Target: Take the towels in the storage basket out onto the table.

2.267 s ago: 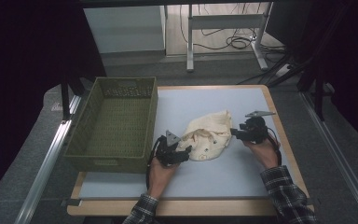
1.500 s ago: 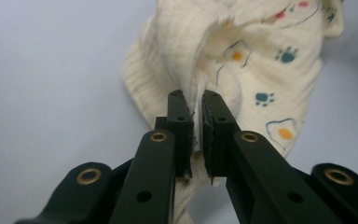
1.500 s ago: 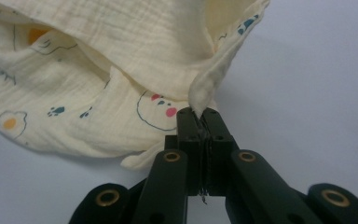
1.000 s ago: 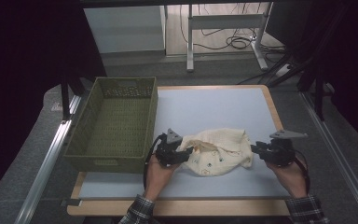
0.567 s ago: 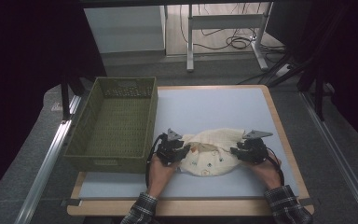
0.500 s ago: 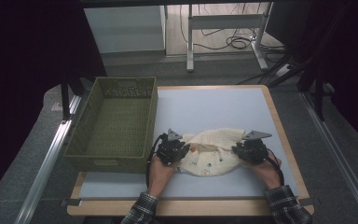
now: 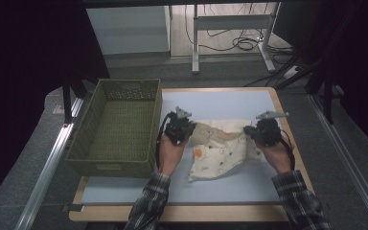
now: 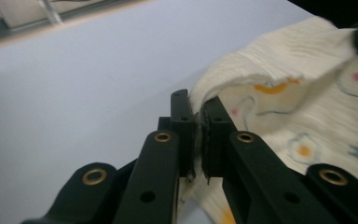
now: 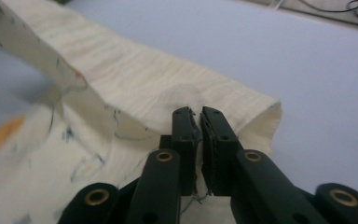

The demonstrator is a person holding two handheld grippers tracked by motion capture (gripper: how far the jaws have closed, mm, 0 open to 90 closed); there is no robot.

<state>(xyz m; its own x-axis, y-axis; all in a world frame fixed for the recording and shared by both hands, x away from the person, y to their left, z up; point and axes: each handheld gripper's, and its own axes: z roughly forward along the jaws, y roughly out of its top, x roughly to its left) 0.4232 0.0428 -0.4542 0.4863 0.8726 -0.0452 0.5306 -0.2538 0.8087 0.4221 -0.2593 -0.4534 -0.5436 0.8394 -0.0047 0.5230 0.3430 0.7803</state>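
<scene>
So the grab part looks sorted on both sides. Nearest the person, the left gripper (image 7: 178, 127) has its jaws pinched tight on the upper left edge of the cream printed cloth (image 7: 223, 146), and in the left gripper view you can see the fabric (image 8: 279, 88) squeezed right between them. Same story for the right gripper (image 7: 263, 132): its jaws are clamped on a folded edge at the cloth's right side, clear in the right gripper view (image 9: 135, 88). The cloth itself sits mid-table on the blue mat (image 7: 230, 103), top edge stretched between the two grippers and lifted a bit, the rest draping down toward the person with one corner trailing on the mat. So I'd say pick-up done, spreading or folding only just underway, since it's wrinkly and partly doubled over. Farther left, the green basket (image 7: 117, 125) sits empty, so if the cloth's meant to go in there, that whole bit is left.
</scene>
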